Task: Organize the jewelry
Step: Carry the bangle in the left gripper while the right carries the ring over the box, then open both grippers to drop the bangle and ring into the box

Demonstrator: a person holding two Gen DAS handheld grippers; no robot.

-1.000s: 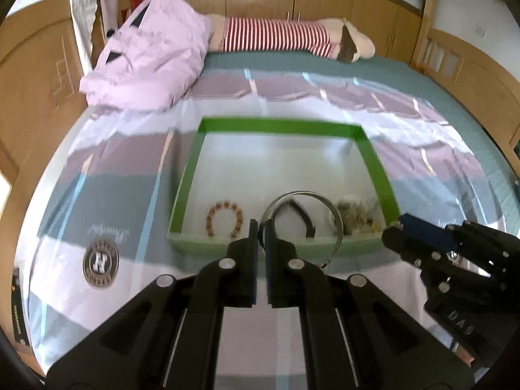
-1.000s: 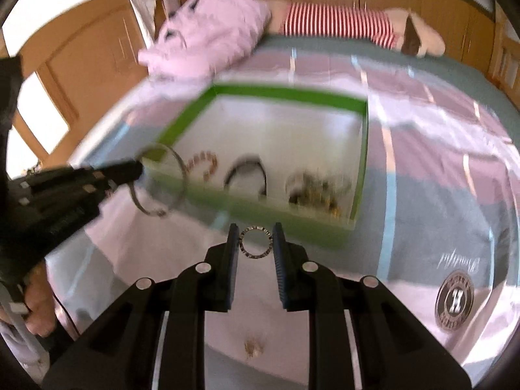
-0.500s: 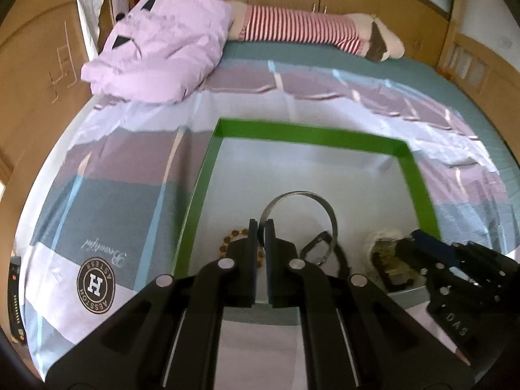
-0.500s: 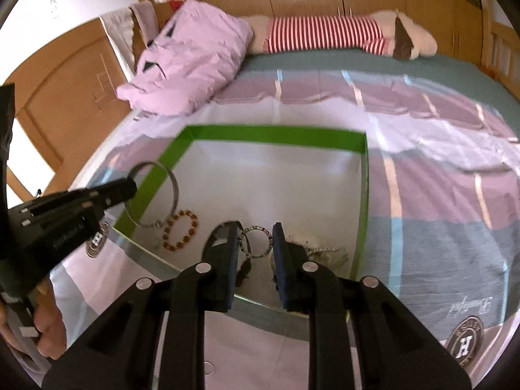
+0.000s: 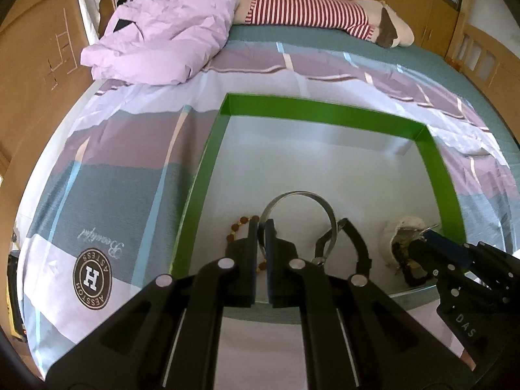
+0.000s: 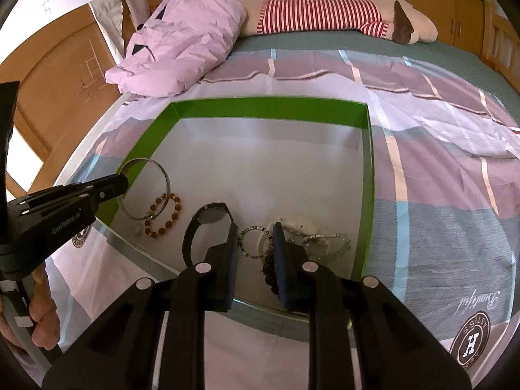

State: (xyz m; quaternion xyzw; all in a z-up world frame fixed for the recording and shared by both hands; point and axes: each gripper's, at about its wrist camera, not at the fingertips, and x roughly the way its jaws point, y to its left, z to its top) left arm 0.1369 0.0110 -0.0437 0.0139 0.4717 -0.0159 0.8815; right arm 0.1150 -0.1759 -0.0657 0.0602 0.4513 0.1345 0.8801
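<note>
Both tongs, left [image 5: 262, 227] clamped on a thin silver bangle [image 5: 300, 195], right [image 6: 255, 239] pinching a small dark patterned ring [image 6: 255, 240], had descended from the bedspread over the green-walled white tray [image 5: 312, 110], ready for deposit.

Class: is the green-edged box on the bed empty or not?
Not empty: the box holds a bead bracelet, a black watch and tangled pieces.

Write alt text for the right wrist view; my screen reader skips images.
The right gripper pinches a small studded ring over a green-walled box on a bed, above other jewelry. At left, the left gripper holds a silver bangle.
</note>
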